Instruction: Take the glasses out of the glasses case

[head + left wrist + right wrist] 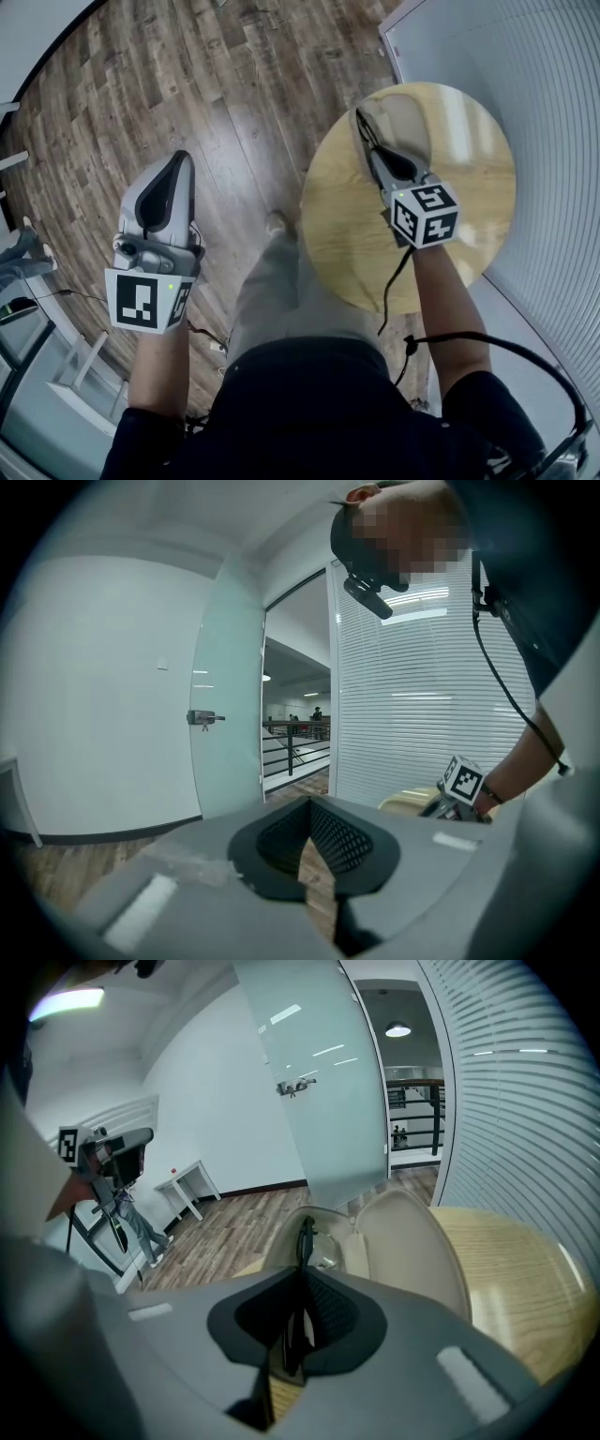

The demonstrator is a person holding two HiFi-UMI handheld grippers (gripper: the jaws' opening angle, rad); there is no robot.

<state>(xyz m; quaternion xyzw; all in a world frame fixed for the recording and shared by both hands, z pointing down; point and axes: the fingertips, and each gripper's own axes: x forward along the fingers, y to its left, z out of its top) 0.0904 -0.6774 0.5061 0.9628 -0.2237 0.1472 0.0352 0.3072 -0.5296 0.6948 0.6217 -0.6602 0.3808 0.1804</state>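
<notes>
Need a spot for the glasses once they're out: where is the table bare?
The round table is bare between the open glasses case and the blinds, and along its near rim. Crowded only at the case, where the right hand-held gripper grips the glasses.

Glasses case (403, 1241): cream-beige. Glasses (304, 1241): black frame. Round table (469, 187): pale yellow wood grain. Left gripper (176, 159), right gripper (298, 1283): grey shells, black ribbed pads, white cubes with black squares. Floor (206, 84): brown planks. Blinds (553, 84): white slats.
</notes>
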